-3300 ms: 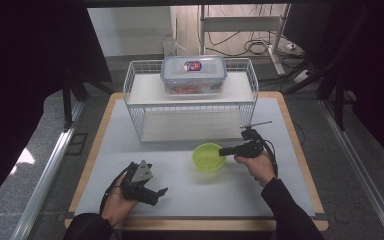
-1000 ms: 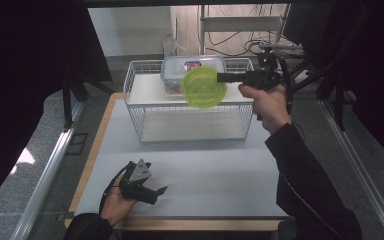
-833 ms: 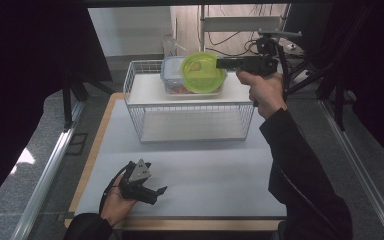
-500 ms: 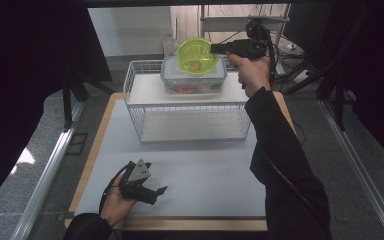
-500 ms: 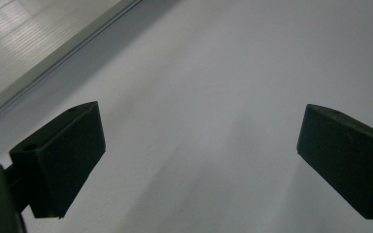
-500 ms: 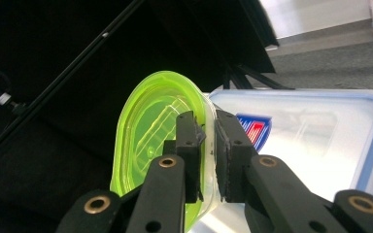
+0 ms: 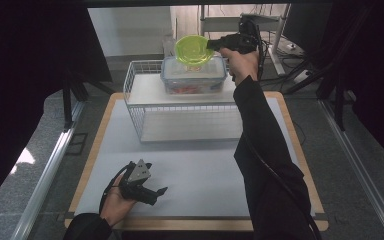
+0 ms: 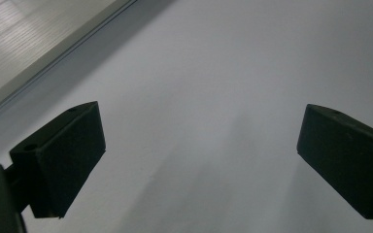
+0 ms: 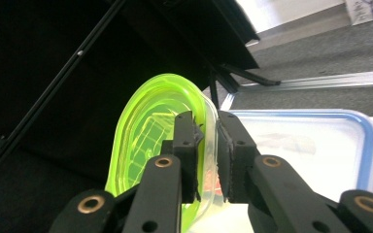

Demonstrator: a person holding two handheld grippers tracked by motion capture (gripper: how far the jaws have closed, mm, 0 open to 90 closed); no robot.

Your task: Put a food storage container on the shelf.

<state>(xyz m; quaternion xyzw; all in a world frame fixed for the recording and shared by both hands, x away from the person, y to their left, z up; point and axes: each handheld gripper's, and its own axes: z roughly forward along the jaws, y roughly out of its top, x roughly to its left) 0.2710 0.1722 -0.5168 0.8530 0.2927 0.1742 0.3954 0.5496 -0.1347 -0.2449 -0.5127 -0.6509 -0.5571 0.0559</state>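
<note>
We are holding the green bowl [image 7: 193, 50] by its rim in the right gripper [image 7: 215, 45], up over the lidded box [image 7: 194, 76] that is sitting on top of the wire rack [image 7: 180, 102]. In the right gripper view the two jaws are pinching the bowl's thin wall [image 9: 141, 150], one pad inside and one outside, and they have just been easing apart a little with the rim between them. The bowl is hanging tilted there, not level.

The left gripper [image 7: 145, 190] is resting on the table [image 7: 205, 170] near its front edge, jaws spread wide with nothing between them.

What is worrying us is the grip: a narrow pinch on a slick plastic rim, so the bowl could swing or slip out if the jaws are loosening too early. If we are setting it down tilted, it may be sliding off the smooth lid and dropping behind the rack. Pressing down hard could also shift the box on its shelf.
</note>
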